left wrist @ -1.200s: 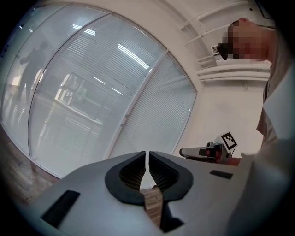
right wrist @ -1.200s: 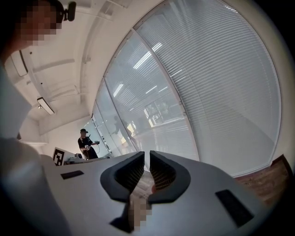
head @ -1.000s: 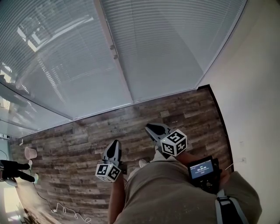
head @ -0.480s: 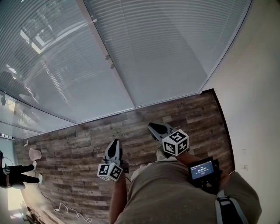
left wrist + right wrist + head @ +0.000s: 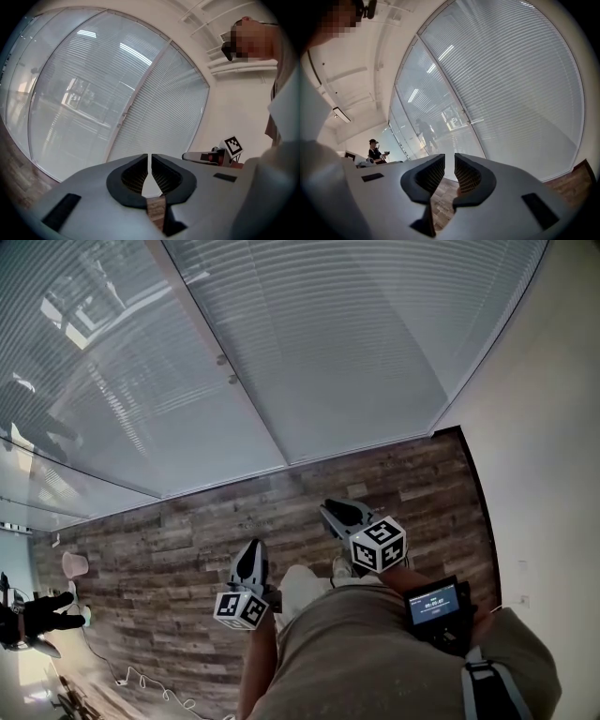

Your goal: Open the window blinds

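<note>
Head view: the left gripper (image 5: 253,546) and the right gripper (image 5: 329,512) are held out over the wooden floor (image 5: 169,549). The window blinds (image 5: 328,352) hang lowered across the glass panes, ahead of both sets of fingers and well apart from them. A pale wall (image 5: 553,427) runs along the outer side of the right fingers.

Left gripper view: the left gripper (image 5: 150,157) has its fingers together, with only a thin slit between them and nothing in it. The window blinds (image 5: 164,112) lie beyond the fingertips. The right gripper (image 5: 206,157) shows to the right of the fingers.

Right gripper view: the right gripper (image 5: 449,157) has its fingers a narrow gap apart and empty. The window blinds (image 5: 525,93) fill the space ahead of and above the fingertips. A person (image 5: 375,152) stands far off to the left of the fingers.
</note>
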The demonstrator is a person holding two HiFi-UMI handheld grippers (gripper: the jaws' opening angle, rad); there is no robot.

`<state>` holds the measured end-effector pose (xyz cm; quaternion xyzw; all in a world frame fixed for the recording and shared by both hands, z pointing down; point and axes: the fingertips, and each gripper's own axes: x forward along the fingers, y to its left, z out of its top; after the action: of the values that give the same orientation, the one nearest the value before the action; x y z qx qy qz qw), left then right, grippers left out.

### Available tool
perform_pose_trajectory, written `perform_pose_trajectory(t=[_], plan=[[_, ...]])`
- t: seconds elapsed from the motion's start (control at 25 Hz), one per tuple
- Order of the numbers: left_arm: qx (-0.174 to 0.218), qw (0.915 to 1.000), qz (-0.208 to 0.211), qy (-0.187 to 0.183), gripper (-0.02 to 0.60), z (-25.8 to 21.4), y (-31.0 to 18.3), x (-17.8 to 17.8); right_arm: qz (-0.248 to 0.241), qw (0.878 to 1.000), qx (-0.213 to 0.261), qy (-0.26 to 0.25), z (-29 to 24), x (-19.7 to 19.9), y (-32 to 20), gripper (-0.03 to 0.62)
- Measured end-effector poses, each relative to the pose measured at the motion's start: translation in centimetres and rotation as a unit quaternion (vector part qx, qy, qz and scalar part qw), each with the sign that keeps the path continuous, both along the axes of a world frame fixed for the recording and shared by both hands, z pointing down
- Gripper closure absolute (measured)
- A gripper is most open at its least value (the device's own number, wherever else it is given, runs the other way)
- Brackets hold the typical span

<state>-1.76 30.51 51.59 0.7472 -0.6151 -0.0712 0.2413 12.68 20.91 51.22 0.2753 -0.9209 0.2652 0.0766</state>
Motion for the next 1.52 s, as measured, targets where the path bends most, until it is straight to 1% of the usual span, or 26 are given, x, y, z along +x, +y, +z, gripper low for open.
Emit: perform_pose_trajectory(t=[0.16, 0.28, 0.44, 0.52, 0.68, 0.8, 0.88, 1.04, 1.16, 1.28, 1.52], plan=[[-0.007, 0.9999, -0.007, 0.005, 0.563, 0.5, -0.5, -1.2, -0.003, 1.000, -0.010, 0.000, 0.9, -0.8, -0.5, 0.542], [-0.015, 0.9998, -0.009, 0.007, 0.561, 1.1, -1.6, -2.8, -0.003, 1.000, -0.018, -0.002, 1.4, -2.4, -1.3, 0.542], [-0.025, 0.9996, -0.001, 0.012, 0.561, 1.9, -3.3, -5.5, -0.002, 1.000, -0.003, -0.005, 0.5, -5.3, -2.8, 0.542], [-0.024, 0.9996, 0.008, 0.012, 0.561, 1.6, -4.1, -6.2, 0.001, 1.000, 0.011, -0.003, -0.4, -5.9, -3.6, 0.542], [-0.002, 0.9995, 0.029, 0.016, 0.561, -0.8, -7.1, -7.7, 0.021, 1.000, 0.022, 0.000, -1.9, -6.6, -6.0, 0.542], [0.020, 0.9990, 0.037, 0.015, 0.561, -2.9, -9.5, -9.6, 0.030, 0.999, 0.022, 0.003, -2.4, -8.3, -7.4, 0.542], [0.026, 0.9987, 0.042, 0.016, 0.561, -3.3, -11.0, -10.9, 0.033, 0.999, 0.024, 0.006, -2.3, -9.5, -8.4, 0.542], [0.023, 0.9983, 0.050, 0.021, 0.560, -2.2, -13.3, -13.4, 0.038, 0.999, 0.029, 0.008, -1.4, -11.6, -10.4, 0.542], [0.022, 0.9983, 0.048, 0.025, 0.557, -1.9, -14.4, -15.8, 0.042, 0.998, 0.037, 0.005, -1.6, -13.2, -11.5, 0.542], [0.020, 0.9983, 0.045, 0.030, 0.557, -0.6, -15.2, -18.2, 0.045, 0.998, 0.040, 0.007, -0.8, -14.7, -12.5, 0.542], [0.013, 0.9975, 0.056, 0.041, 0.555, 0.6, -17.0, -21.5, 0.052, 0.998, 0.037, 0.011, -0.4, -18.0, -14.4, 0.542]])
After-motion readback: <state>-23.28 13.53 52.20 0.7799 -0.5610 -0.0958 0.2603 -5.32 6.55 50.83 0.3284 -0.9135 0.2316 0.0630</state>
